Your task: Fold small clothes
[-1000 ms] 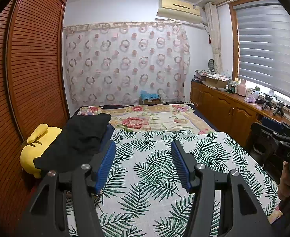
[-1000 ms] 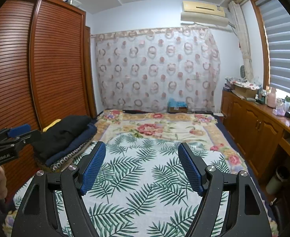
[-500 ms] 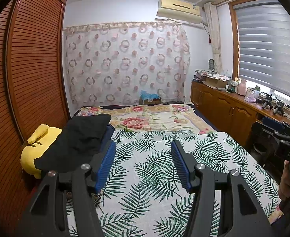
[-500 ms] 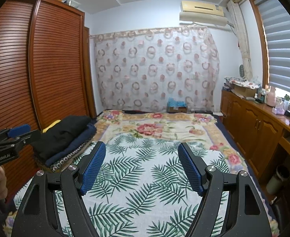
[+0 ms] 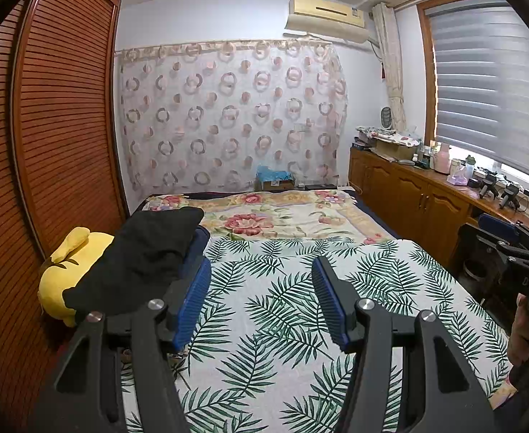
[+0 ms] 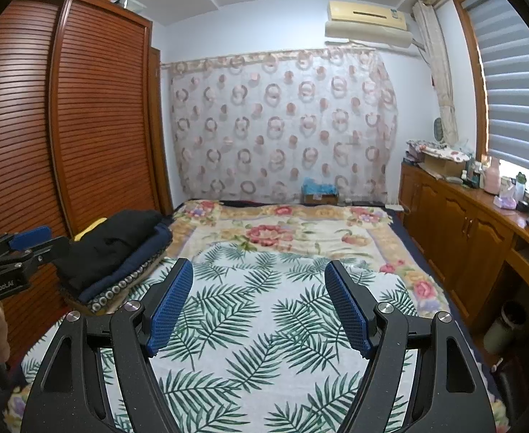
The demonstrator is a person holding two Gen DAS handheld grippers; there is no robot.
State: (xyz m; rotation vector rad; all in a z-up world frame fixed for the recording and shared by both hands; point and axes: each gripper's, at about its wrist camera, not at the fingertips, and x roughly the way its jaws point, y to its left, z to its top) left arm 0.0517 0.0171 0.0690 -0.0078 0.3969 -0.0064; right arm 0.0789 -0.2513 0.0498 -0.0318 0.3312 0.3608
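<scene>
A stack of folded dark clothes lies at the left edge of the bed, a black piece on top of a navy one. My left gripper hovers open over the palm-leaf sheet, just right of that stack, with nothing between its blue pads. My right gripper also stands open and empty above the same sheet. In the right wrist view the left gripper shows at the left edge, held by a hand. No loose garment lies on the sheet in front of either gripper.
A yellow plush toy sits under the stack by the slatted wooden wardrobe. A floral blanket covers the far half of the bed. A wooden cabinet with clutter runs along the right wall under the window.
</scene>
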